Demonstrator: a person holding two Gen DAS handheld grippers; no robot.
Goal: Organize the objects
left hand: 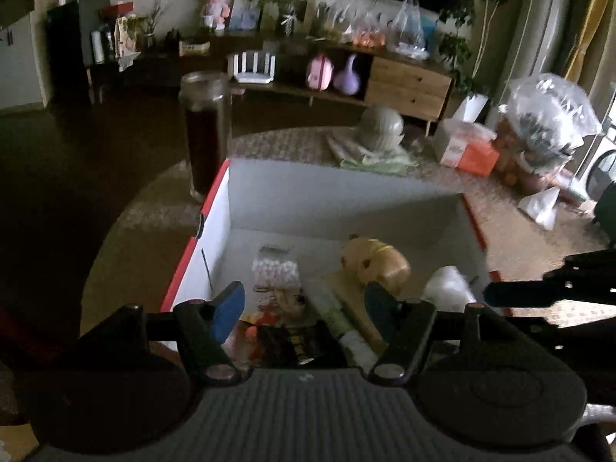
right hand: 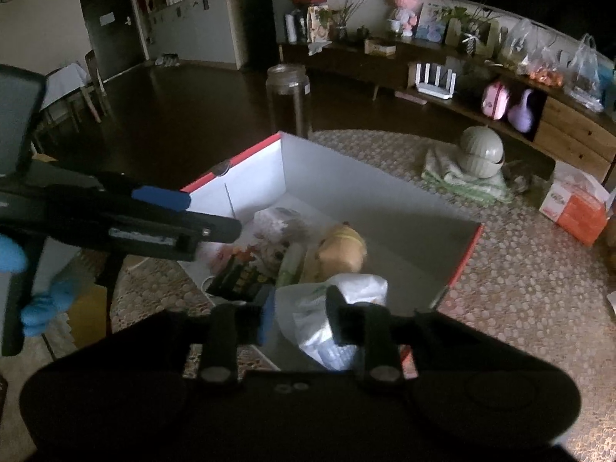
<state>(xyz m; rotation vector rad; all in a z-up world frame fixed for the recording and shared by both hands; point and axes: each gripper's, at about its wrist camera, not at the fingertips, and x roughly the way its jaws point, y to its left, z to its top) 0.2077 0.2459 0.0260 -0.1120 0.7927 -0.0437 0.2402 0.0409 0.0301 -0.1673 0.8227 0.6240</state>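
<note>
A white box with a red rim [left hand: 215,192] [right hand: 346,177] stands on the round table. Inside lie a yellow plush toy [left hand: 377,265] [right hand: 342,250], a white knitted piece [left hand: 275,271], a green-and-white tube [left hand: 338,319] [right hand: 288,265], a dark packet [left hand: 292,340] [right hand: 238,277] and a white plastic bag [left hand: 446,285] [right hand: 358,285]. My left gripper [left hand: 304,304] [right hand: 204,213] hovers open above the box's near left side, nothing between its blue pads. My right gripper [right hand: 302,315] is open at the box's near corner, with the bag lying between and under its fingers.
A tall glass jar of dark liquid [left hand: 206,134] [right hand: 288,100] stands behind the box. A grey-green round pot on folded cloth [left hand: 381,131] [right hand: 481,150], an orange tissue box [left hand: 466,146] [right hand: 573,208] and a filled plastic bag [left hand: 546,127] sit to the right. A blue-gloved hand [right hand: 38,308] holds the left gripper.
</note>
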